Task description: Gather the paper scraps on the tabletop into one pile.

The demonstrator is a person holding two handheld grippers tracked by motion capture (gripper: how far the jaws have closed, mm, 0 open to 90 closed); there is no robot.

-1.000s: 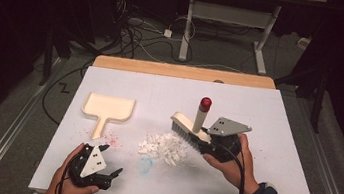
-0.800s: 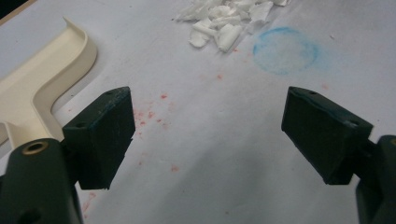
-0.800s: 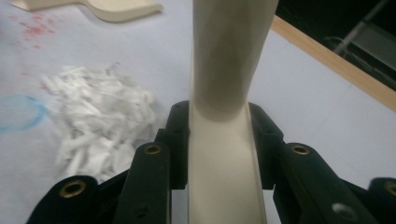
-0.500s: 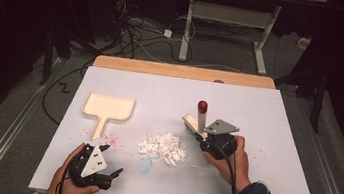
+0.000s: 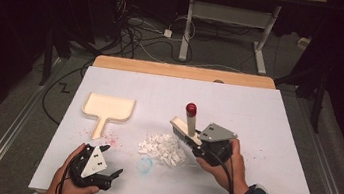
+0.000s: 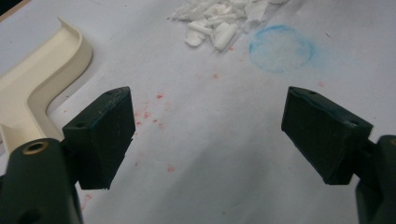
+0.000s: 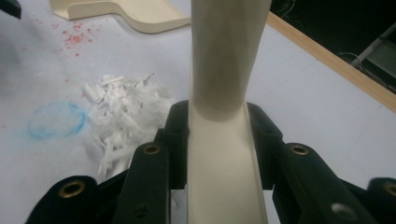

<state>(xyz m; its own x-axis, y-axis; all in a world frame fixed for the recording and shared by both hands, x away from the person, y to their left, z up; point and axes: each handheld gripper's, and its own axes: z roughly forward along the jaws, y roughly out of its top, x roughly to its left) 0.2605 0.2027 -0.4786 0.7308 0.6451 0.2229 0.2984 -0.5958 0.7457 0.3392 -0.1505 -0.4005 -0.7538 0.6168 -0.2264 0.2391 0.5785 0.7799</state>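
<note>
Right gripper [image 5: 202, 145] has its jaws squeezed tight on the cream brush [image 5: 187, 129], whose red-tipped handle sticks up. Its bristles sit just beside the pile of white scraps [image 5: 163, 149] on the white table [image 5: 277, 126]. A faint blue ring [image 5: 145, 164] is drawn near the pile. Farther left lies the cream dustpan [image 5: 107, 108], with red specks [image 5: 113, 137] by its handle. Left gripper [image 5: 113, 164] rests low near the front edge, jaws wide apart and holding nothing.
</note>
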